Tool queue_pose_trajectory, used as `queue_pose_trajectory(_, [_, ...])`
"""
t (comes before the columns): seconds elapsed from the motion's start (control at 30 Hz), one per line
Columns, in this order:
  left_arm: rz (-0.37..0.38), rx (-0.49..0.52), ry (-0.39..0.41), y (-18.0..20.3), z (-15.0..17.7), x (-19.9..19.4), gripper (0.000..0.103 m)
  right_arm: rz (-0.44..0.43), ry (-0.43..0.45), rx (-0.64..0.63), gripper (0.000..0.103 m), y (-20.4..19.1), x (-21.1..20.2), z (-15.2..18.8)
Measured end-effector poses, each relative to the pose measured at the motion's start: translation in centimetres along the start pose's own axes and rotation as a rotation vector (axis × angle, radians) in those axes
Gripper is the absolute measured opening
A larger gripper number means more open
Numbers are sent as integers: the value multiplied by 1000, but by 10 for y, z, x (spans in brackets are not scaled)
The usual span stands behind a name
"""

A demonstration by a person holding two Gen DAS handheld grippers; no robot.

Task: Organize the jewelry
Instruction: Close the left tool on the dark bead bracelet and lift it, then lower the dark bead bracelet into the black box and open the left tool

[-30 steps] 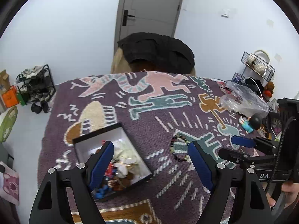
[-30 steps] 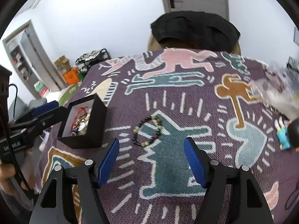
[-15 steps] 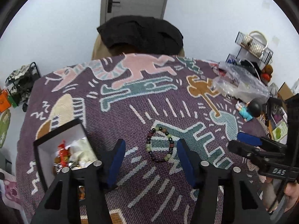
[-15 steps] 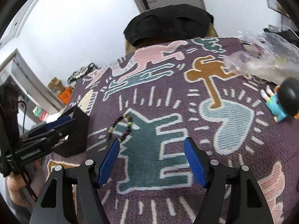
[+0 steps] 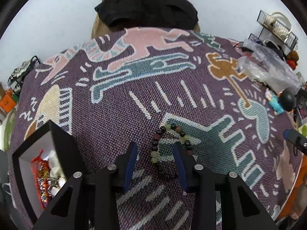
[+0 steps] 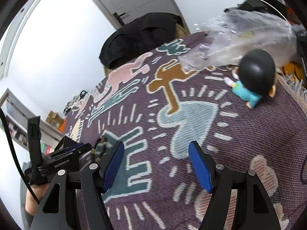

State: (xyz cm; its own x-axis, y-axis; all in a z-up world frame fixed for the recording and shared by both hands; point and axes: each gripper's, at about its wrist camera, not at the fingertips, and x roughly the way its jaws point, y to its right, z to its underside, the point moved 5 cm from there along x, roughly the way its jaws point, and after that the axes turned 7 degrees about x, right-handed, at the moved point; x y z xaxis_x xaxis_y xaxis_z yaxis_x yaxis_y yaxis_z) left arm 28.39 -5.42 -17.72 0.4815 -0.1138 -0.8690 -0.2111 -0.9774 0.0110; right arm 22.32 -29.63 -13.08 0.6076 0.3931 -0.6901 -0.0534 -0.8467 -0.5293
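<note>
A beaded bracelet (image 5: 168, 143) of dark and pale green beads lies on the patterned purple cloth (image 5: 153, 88). My left gripper (image 5: 155, 153) is open and low over it, with the bracelet's left side between the blue pads and its right side passing behind the right pad. The bracelet also shows in the right wrist view (image 6: 99, 146), just beyond my left gripper (image 6: 76, 149). An open black jewelry box (image 5: 41, 164) with red and white pieces stands to the left. My right gripper (image 6: 155, 153) is open and empty over the cloth, off to the right.
A small figurine (image 6: 253, 80) with a black head lies at the right. A crumpled clear plastic bag (image 5: 268, 71) sits beyond it near the table's right edge. A chair with a black garment (image 5: 147, 9) stands at the far side.
My left gripper has moved right from over the box and down onto the bracelet, with the jaws narrowing. My right gripper has swung away to the right, toward the figurine.
</note>
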Motion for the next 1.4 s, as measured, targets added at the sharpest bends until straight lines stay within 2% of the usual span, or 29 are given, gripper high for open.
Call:
queue_pose_trajectory(0.13, [-32, 18, -47, 2, 0, 18, 39, 8, -4, 16, 70, 11, 3, 1])
queue_pose_trajectory(0.3, [-53, 17, -44, -1, -4, 22, 38, 7, -14, 19, 70, 15, 8, 5])
queue_pose_trajectory(0.33, [-55, 19, -45, -1, -4, 22, 35, 8, -16, 19, 70, 16, 9, 6])
queue_pose_trajectory(0.4, [-49, 17, -43, 0, -4, 21, 14, 2, -22, 20, 70, 16, 10, 8])
queue_pose_trajectory(0.43, [-44, 16, -46, 1, -4, 21, 8, 1, -24, 19, 70, 16, 11, 9])
queue_pose_trajectory(0.6, [-21, 10, -14, 6, -3, 9, 8, -9, -30, 11, 70, 15, 13, 12])
queue_pose_trajectory(0.7, [-1, 37, 25, 14, -8, -11, 8, -8, -28, 15, 70, 15, 12, 11])
queue_pose_trajectory(0.93, [-5, 70, 117, 17, -22, -63, 8, -23, -25, 0, 70, 3, 12, 12])
queue_pose_trajectory(1.33, [-58, 12, 231, -33, -15, -136, 8, -44, -31, -46, 71, -29, 8, 20])
queue_pose_trajectory(1.4, [-66, -3, 240, -43, -12, -141, 8, -39, -42, -55, 74, -35, 10, 22])
